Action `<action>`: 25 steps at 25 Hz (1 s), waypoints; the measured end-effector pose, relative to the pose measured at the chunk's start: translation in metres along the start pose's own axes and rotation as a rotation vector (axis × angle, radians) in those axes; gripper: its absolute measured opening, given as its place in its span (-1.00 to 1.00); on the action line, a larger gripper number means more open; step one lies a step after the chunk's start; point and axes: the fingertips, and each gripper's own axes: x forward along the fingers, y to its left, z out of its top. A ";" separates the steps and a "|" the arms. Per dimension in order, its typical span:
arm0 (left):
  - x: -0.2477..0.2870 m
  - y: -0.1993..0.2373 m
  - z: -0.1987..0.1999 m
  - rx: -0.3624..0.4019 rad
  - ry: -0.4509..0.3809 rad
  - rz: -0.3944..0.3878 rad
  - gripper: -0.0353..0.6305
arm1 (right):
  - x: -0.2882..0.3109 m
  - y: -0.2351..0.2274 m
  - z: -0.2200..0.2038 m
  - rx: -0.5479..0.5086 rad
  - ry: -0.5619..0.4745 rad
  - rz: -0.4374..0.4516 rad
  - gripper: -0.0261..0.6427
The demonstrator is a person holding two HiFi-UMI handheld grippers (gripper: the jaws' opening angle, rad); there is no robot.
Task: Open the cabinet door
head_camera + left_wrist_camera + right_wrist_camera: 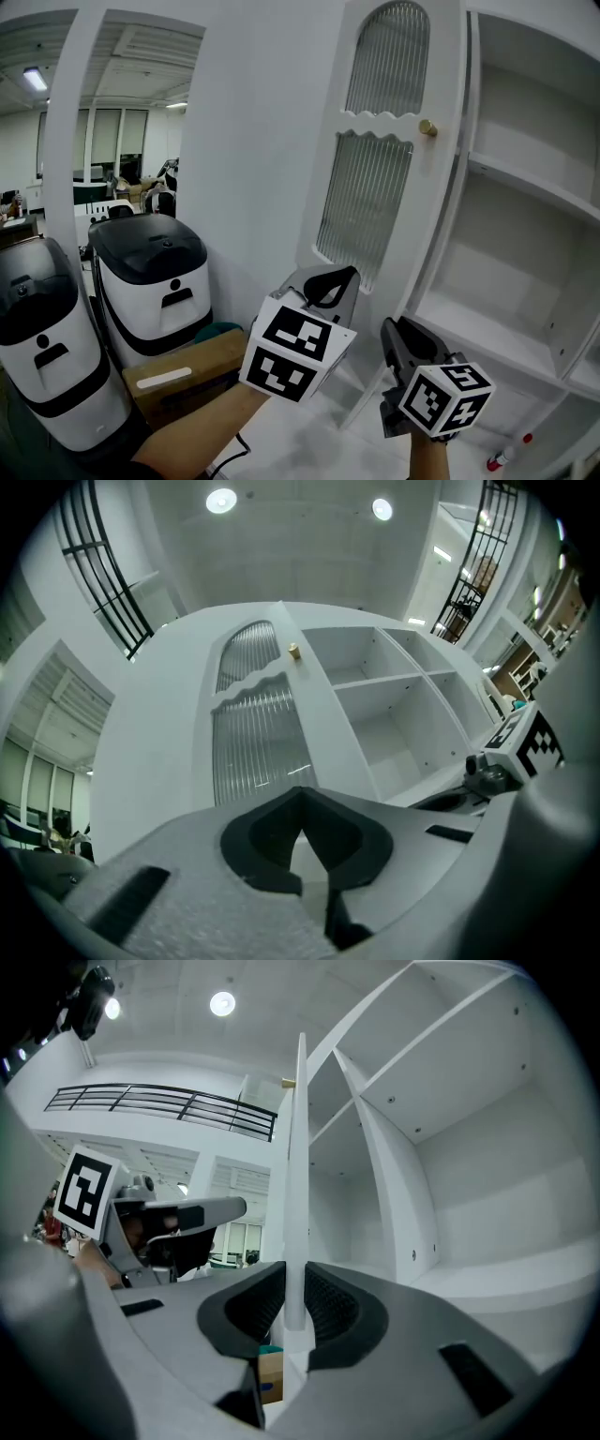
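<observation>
The white cabinet door [366, 197] with ribbed glass panels and a small brass knob [427, 127] stands swung out, baring the white shelves [525, 187] behind it. My right gripper [386, 328] sits low at the door's free edge. In the right gripper view that door edge [298, 1194] runs up between the two dark pads, and my right gripper [293, 1297] is shut on it. My left gripper [342, 277] hovers just left of it, in front of the door's lower part, apart from it. In the left gripper view, my left gripper [302, 794] is shut on nothing, below the glass panel [253, 733].
Two white-and-black bin-shaped machines [155, 272] [37, 337] stand to the left, with a cardboard box [183, 370] on the floor beside them. A small red-tipped item [506, 457] lies on the floor at the lower right. A white wall [253, 141] flanks the door's hinge side.
</observation>
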 end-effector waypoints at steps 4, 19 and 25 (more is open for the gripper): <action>-0.019 0.000 -0.016 -0.033 0.037 -0.005 -0.86 | -0.003 0.008 0.000 0.003 0.003 -0.027 -0.72; -0.063 0.005 -0.054 -0.131 0.099 -0.041 -0.86 | -0.007 0.049 0.001 -0.015 0.027 -0.087 -0.72; -0.080 0.020 -0.056 -0.150 0.088 -0.046 -0.86 | -0.003 0.069 0.002 -0.028 0.030 -0.096 -0.72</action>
